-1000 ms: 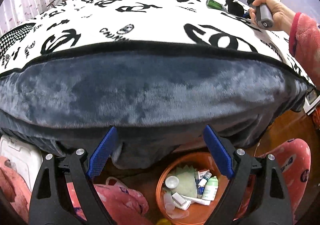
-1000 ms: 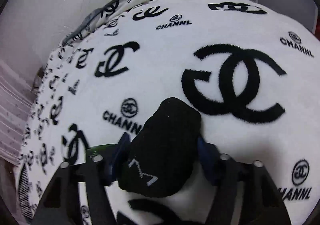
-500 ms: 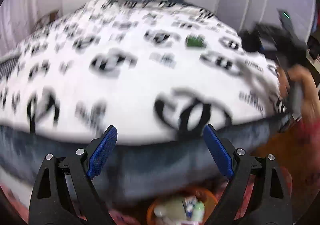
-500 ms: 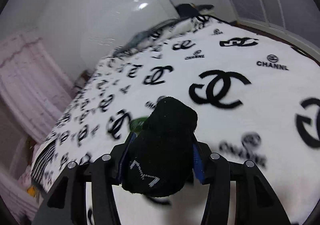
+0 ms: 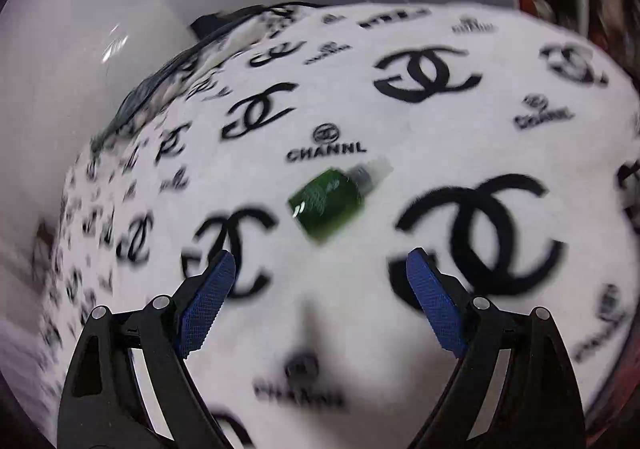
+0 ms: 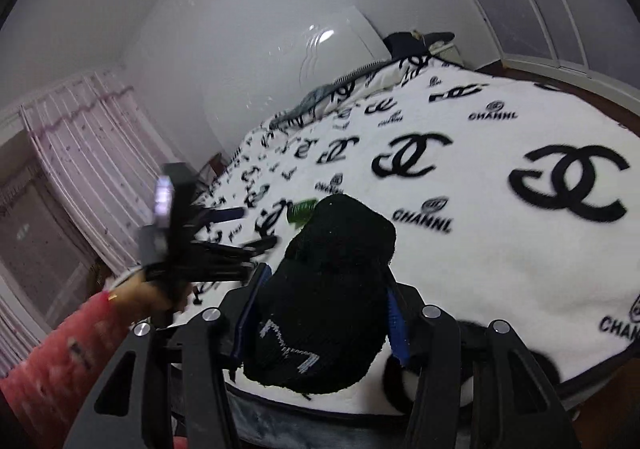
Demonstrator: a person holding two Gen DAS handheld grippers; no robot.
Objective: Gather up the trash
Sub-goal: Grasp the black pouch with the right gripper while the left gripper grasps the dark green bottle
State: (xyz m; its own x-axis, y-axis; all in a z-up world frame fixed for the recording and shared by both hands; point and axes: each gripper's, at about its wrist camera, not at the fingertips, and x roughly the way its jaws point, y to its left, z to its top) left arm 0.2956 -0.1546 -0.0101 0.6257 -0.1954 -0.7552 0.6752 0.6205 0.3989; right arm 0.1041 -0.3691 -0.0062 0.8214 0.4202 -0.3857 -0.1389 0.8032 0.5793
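A small green bottle (image 5: 326, 203) with a clear cap lies on its side on the white blanket (image 5: 400, 177) printed with black logos. My left gripper (image 5: 320, 273) hovers over the bed, open, and the bottle lies just beyond its blue pads and between their lines. My right gripper (image 6: 324, 283) is shut on a black knit sock (image 6: 340, 241) that bulges up out of the jaws, above the bed's near edge. In the right wrist view the bottle (image 6: 302, 209) peeks out behind the sock. The left gripper (image 6: 244, 229) reaches in from the left, held by a hand in a pink sleeve (image 6: 60, 349).
The bed fills both views, with a white headboard (image 6: 312, 61) and a dark bundle (image 6: 416, 41) at its far end. Pink curtains (image 6: 80, 169) hang at the left and pale wardrobe doors (image 6: 540, 9) stand at the right. The blanket's dark underside (image 6: 320, 425) hangs over the near edge.
My left gripper left the foot of the bed and the orange bin and swung over the blanket to the green bottle. My right gripper lifted the sock and drew back toward the bed's edge.
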